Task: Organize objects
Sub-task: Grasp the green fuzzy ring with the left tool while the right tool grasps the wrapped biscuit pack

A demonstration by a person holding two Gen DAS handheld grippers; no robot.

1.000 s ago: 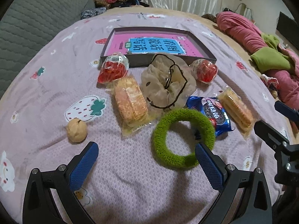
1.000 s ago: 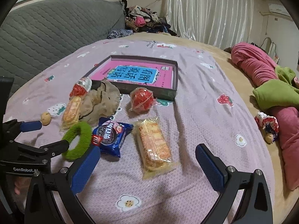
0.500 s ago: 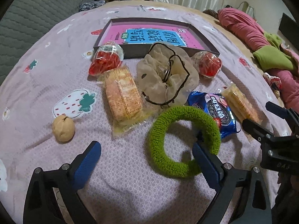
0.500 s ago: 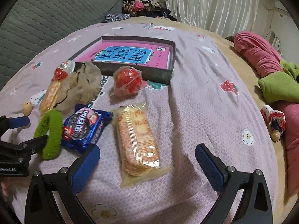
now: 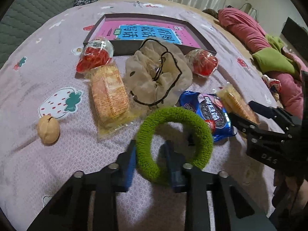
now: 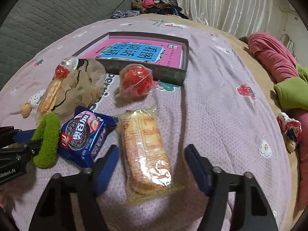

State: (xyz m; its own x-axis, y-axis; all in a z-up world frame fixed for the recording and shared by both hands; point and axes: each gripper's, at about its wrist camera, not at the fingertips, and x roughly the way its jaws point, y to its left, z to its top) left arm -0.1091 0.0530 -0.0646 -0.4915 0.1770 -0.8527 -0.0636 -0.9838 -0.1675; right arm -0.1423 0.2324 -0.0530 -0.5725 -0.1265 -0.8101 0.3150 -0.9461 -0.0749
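Note:
My left gripper (image 5: 151, 154) is shut on the near rim of the fuzzy green ring (image 5: 174, 144), one finger outside and one inside the loop; the ring also shows in the right wrist view (image 6: 47, 140). My right gripper (image 6: 151, 160) is open, its jaws either side of a cracker pack (image 6: 145, 150) on the bed. A blue Oreo pack (image 6: 84, 134) lies between ring and crackers. A dark shallow box (image 5: 198, 35) with a pink book inside sits at the back.
On the purple bedspread (image 5: 48, 44) lie a second cracker pack (image 5: 108, 94), a beige mesh pouch (image 5: 157, 77), two red netted packs (image 5: 94, 56) (image 5: 204, 62) and a walnut (image 5: 48, 131). Pink and green bedding (image 6: 279, 67) is piled at the right.
My left gripper moved forward and closed from wide open onto the green ring's rim. My right gripper moved forward and narrowed around the cracker pack.

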